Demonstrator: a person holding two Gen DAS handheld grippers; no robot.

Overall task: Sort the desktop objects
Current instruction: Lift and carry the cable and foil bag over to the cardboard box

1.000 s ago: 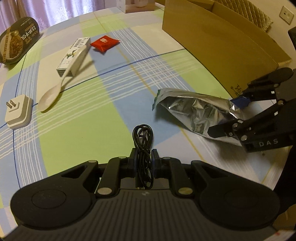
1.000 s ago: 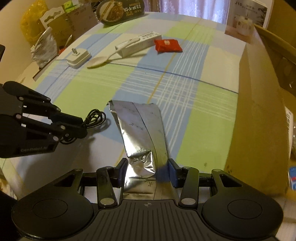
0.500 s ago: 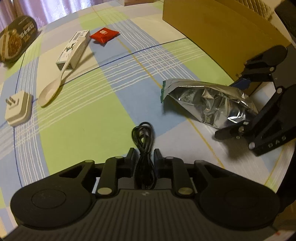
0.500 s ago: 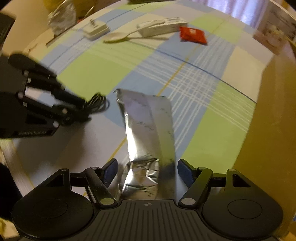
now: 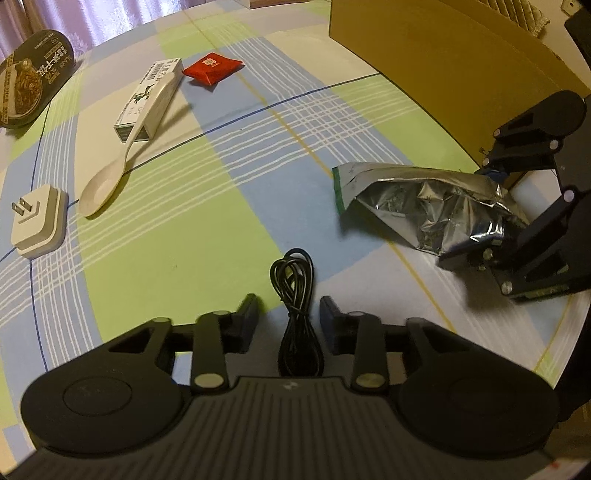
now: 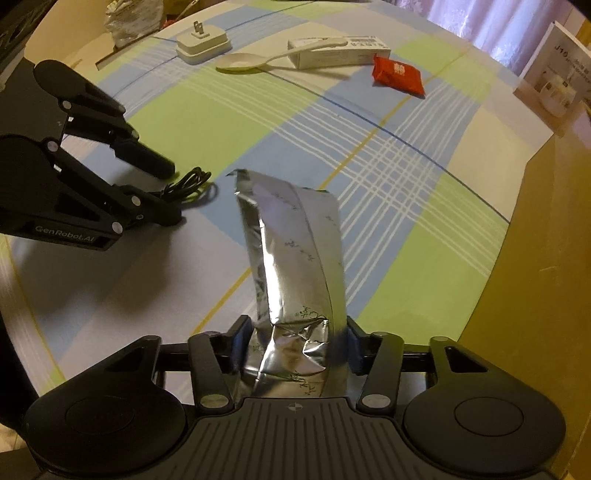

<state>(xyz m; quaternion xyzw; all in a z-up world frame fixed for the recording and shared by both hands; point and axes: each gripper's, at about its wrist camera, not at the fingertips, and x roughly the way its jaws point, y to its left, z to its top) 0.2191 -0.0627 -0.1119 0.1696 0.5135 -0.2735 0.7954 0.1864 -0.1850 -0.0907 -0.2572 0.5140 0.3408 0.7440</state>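
While sorting, step in hand: probably moving the foil pouch (image 6: 295, 236) to the cardboard box (image 5: 443, 66), judged from the grip and the box close by.
Right gripper (image 6: 297, 339): clenched on the crumpled lower end of the pouch, one pad pressed to each side.
Foil pouch: held off the cloth, free end pointing to 12 o'clock in the right wrist view; at 3 o'clock in the left wrist view, with a shadow beneath.
Left gripper (image 5: 289, 308): released, fingers spread and touching nothing.
Black cable (image 5: 293, 280): coiled flat on the cloth at 6 o'clock in the left wrist view, between the spread fingers.
Doing it well: keep the squeeze firm, since foil is slick and crumples; lift the free end above the box wall before swinging to 2 o'clock; let go only once over the opening.
Risk: limp tip catching on the box edge.
Surface: checked tablecloth (image 5: 184, 240) in green, blue and cream, flat.
Still on the cloth, left wrist view: pale spoon (image 5: 107, 181) at 10 o'clock, handle resting on a white carton (image 5: 151, 99); red sachet (image 5: 212, 68) at 12; white plug adapter (image 5: 37, 221) at 9; dark noodle bowl (image 5: 29, 81) at 10, at the far edge.
Room: dim warm light, lilac curtain (image 5: 92, 18) behind the table.
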